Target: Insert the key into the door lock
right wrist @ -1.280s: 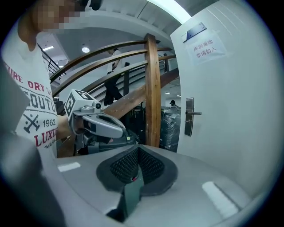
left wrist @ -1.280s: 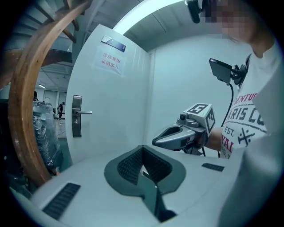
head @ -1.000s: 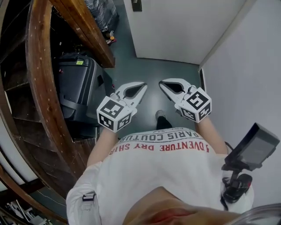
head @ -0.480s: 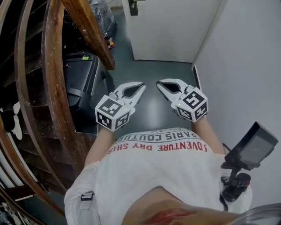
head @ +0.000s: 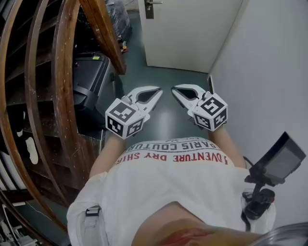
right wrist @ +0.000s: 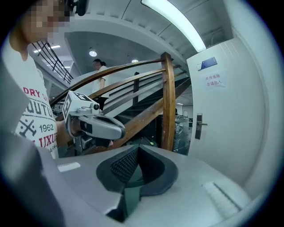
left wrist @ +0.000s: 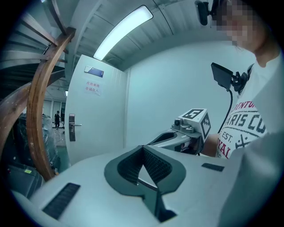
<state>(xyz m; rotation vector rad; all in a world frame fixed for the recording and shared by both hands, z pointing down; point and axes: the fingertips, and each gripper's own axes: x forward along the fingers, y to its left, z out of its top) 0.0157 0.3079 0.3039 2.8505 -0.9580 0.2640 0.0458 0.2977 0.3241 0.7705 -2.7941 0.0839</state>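
Note:
The white door (head: 192, 29) stands ahead at the end of a narrow passage, its lock plate and handle (head: 150, 6) at the top edge of the head view. Both grippers are held side by side in front of the person's chest, pointing at the door. My left gripper (head: 159, 91) has its tips together with nothing between them. My right gripper (head: 174, 90) is likewise shut and empty. The left gripper view shows the door's lock plate (left wrist: 72, 127) far off at the left. In the right gripper view the handle (right wrist: 199, 125) is at the right. No key shows in any view.
A curved wooden stair rail (head: 62, 96) runs along the left, with a dark case (head: 91, 77) on the floor beside it. A white wall (head: 269, 72) closes the right side. A small screen on a mount (head: 276, 161) hangs at the person's right side.
The person has stepped nearer the door; its handle has come into the top of the head view. Both grippers stay side by side and shut.

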